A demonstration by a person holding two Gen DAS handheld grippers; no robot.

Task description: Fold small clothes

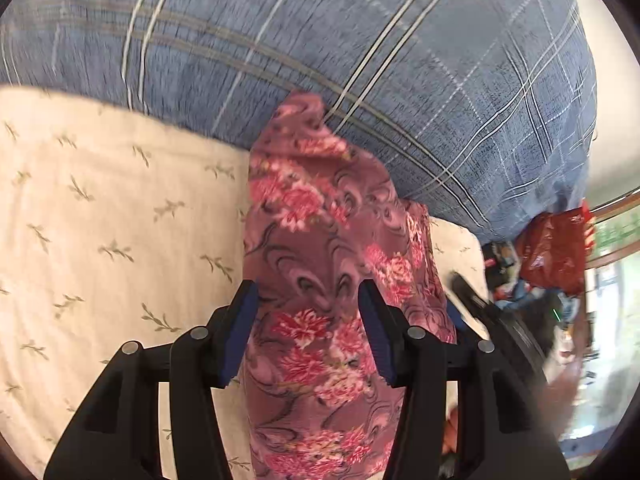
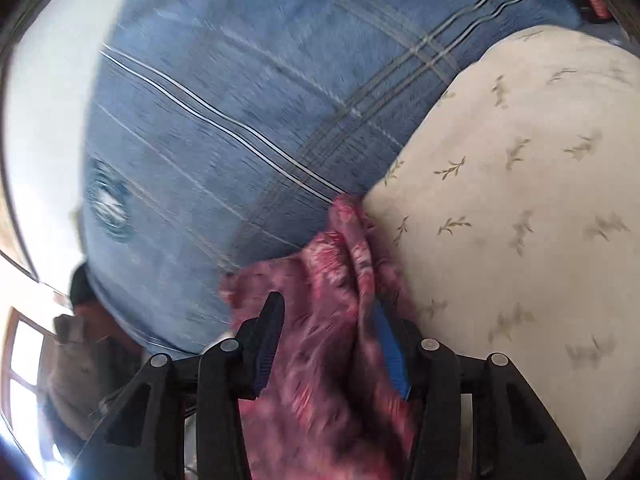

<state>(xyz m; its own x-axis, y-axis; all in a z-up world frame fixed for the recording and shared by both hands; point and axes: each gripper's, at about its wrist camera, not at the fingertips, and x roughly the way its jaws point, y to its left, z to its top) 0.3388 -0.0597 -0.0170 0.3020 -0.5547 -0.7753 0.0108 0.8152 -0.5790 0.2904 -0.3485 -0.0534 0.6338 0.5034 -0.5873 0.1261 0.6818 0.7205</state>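
A small pink floral garment [image 1: 320, 264] lies in a long bunched strip over the cream leaf-print sheet [image 1: 100, 220]. It runs between the two fingers of my left gripper [image 1: 308, 300], whose jaws stand wide apart around it without pinching. In the right wrist view the same pink garment [image 2: 332, 280] is bunched between the fingers of my right gripper [image 2: 332, 320], also spread wide, with cloth draped against the right blue pad [image 2: 390, 344]. The right gripper's black fingers [image 1: 472, 300] show at the right of the left wrist view.
A large blue plaid blanket [image 1: 340, 40] is heaped behind the garment, also in the right wrist view [image 2: 240, 100]. A red plastic bag [image 1: 556, 248] and clutter lie at the right. A window frame [image 2: 20, 360] is at the left.
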